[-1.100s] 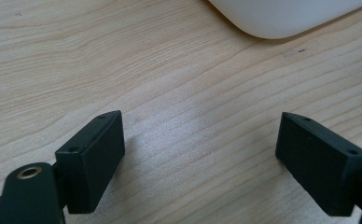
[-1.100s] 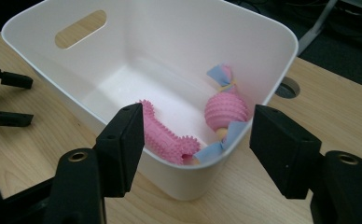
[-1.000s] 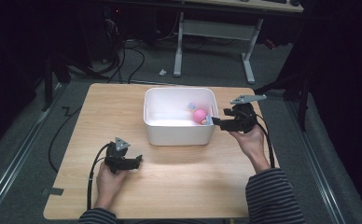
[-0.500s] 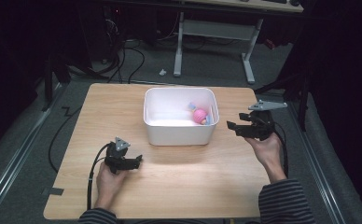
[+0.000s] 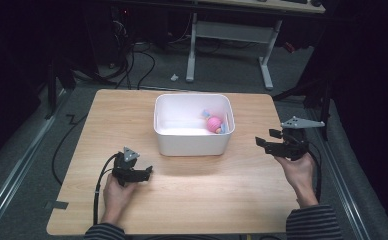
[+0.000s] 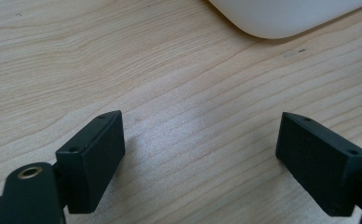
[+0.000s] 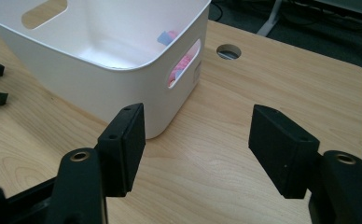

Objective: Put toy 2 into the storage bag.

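Observation:
A white bin stands at the middle back of the wooden table, with a pink toy lying in its right end. My right gripper hovers off the bin's right side near the table's right edge and points left toward it. Its jaws stand open with nothing between them and have just narrowed a little. In the right gripper view the bin shows the toy through its handle slot. My left gripper rests open and holds nothing on the table in front of the bin's left corner.
A round cable hole pierces the table's far right corner. Behind the table stand the white legs of a desk, and cables lie on the floor. Bare wood stretches in front of the bin between my two hands.
My right hand has moved right, away from the bin's right rim to the table's right edge. The left hand has stayed still.

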A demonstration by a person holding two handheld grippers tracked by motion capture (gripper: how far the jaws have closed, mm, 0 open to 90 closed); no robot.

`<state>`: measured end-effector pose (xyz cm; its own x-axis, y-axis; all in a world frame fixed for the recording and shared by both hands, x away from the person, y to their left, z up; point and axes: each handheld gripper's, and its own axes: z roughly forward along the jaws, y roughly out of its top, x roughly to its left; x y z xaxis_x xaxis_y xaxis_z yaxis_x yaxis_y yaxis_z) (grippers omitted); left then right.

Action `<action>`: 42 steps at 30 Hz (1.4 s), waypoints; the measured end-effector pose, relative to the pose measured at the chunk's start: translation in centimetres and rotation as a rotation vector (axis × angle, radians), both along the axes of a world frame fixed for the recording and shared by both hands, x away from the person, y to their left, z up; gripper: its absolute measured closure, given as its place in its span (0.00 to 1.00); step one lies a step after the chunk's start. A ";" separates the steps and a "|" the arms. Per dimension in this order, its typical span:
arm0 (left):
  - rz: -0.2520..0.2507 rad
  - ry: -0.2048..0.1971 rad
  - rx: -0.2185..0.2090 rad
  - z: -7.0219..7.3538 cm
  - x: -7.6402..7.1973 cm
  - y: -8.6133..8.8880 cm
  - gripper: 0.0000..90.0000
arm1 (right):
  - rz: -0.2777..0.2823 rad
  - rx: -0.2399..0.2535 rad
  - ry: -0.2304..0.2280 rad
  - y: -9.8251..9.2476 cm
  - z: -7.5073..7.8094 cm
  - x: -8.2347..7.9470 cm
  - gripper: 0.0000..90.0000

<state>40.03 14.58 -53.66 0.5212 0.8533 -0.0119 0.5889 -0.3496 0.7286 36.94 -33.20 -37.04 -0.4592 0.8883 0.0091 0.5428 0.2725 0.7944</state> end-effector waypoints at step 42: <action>0.000 -0.001 0.002 0.0 0.0 0.0 0.18 | -0.090 0.112 0.094 -1.2 -11.3 -1.8 0.42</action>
<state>40.02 14.56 -53.65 0.5211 0.8534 -0.0094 0.5885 -0.3514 0.7282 35.16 -34.42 -48.33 -0.3702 0.9169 0.1493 0.6344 0.1321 0.7616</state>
